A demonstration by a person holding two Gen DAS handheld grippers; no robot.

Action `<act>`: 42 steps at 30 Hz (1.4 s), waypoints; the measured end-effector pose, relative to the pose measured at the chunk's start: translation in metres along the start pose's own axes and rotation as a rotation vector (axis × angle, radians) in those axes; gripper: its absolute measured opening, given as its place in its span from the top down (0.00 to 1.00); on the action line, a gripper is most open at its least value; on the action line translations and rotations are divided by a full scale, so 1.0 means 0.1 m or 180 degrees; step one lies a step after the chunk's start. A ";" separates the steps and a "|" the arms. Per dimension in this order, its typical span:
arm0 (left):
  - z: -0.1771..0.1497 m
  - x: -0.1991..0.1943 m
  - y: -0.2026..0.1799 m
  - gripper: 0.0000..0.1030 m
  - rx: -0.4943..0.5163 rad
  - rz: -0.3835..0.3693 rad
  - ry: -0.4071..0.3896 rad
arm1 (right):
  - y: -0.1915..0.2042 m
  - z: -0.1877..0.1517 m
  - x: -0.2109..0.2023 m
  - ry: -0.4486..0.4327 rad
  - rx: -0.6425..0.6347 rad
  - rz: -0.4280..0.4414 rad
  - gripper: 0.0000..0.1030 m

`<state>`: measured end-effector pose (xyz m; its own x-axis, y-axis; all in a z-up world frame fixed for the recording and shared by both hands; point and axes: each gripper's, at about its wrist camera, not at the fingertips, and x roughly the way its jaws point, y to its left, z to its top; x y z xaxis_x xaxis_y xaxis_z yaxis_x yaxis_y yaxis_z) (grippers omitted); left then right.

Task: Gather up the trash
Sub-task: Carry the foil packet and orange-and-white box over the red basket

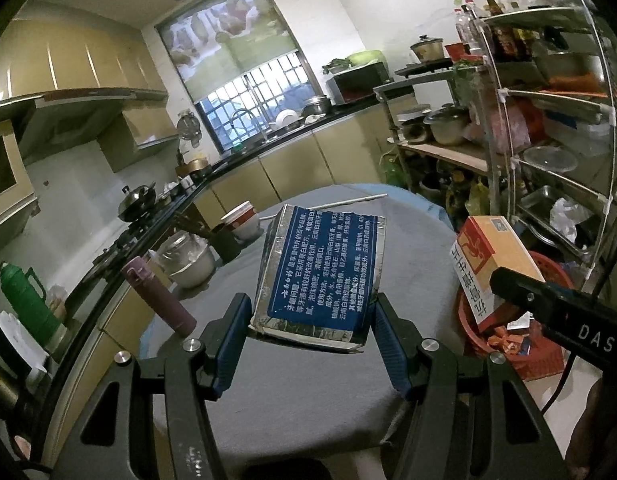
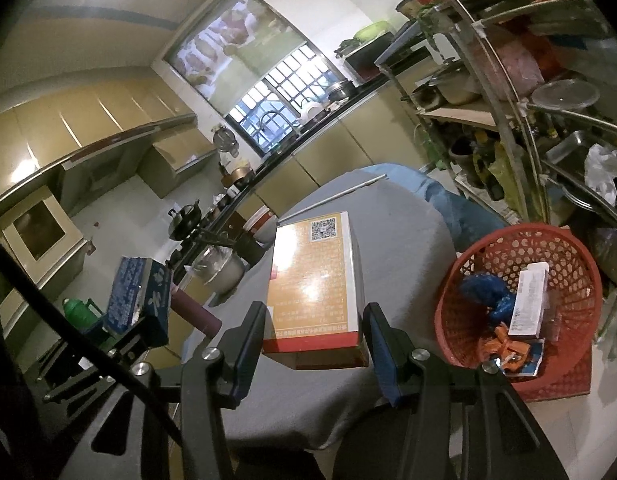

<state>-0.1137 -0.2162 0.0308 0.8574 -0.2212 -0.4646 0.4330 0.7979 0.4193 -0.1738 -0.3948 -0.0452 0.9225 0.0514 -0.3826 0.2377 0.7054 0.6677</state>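
Holding both cartons above the grey tabletop (image 1: 292,380), we are clamping the left gripper (image 1: 312,320) on the blue box (image 1: 320,272) and the right gripper (image 2: 316,332) on the orange box (image 2: 314,280); the light, crushable cardboard is suiting near-end side grips. Off the tabletop's right edge, the red basket (image 2: 520,248) is waiting; bottle (image 1: 160,296) and bowls are crowding the left edge.

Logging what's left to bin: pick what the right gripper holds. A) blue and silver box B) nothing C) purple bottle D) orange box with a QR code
D: the right gripper is shut on the orange box with its QR code, held above the table beside the red basket.
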 end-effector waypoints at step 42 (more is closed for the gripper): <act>0.12 0.23 -0.95 0.39 0.0568 -0.0267 0.0202 | -0.94 0.11 -0.49 -0.0323 0.0707 -0.0171 0.49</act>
<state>-0.1317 -0.3038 -0.0103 0.7995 -0.2426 -0.5495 0.5495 0.6649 0.5060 -0.2380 -0.4713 -0.0823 0.9298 -0.0611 -0.3629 0.3380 0.5319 0.7765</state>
